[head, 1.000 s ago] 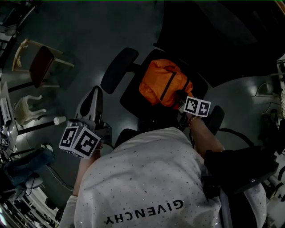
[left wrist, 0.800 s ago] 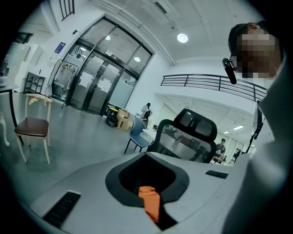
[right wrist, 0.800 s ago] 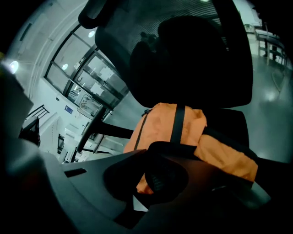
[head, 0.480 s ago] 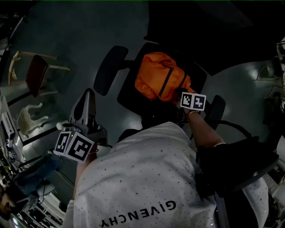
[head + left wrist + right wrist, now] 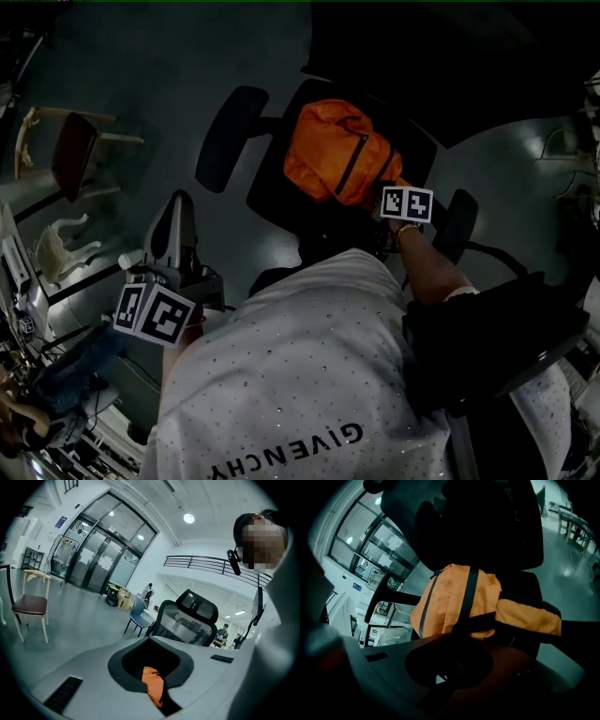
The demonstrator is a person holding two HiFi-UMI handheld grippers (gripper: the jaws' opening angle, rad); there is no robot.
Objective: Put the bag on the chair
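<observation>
Nearest the person, the left claw [image 5: 178, 211] hung closed and empty, left of the black office chair [image 5: 272, 202]. Beyond it, the right claw [image 5: 386, 192] was clamped on a black strap [image 5: 483, 618] at the near right corner of the orange backpack [image 5: 337, 155], which lay on the chair's seat. The placing looked nearly done; next, those jaws would need to part and draw back without snagging the strap.

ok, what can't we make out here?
Right gripper view: too dark to show how much strap the right gripper pinches.
Head view: chair base, hidden by the seat and the person's shirt.
Head view: whether the bag sits fully on the seat; the bag covers the contact.
Left gripper view: bag mostly hidden behind the left gripper; only a sliver shows.
</observation>
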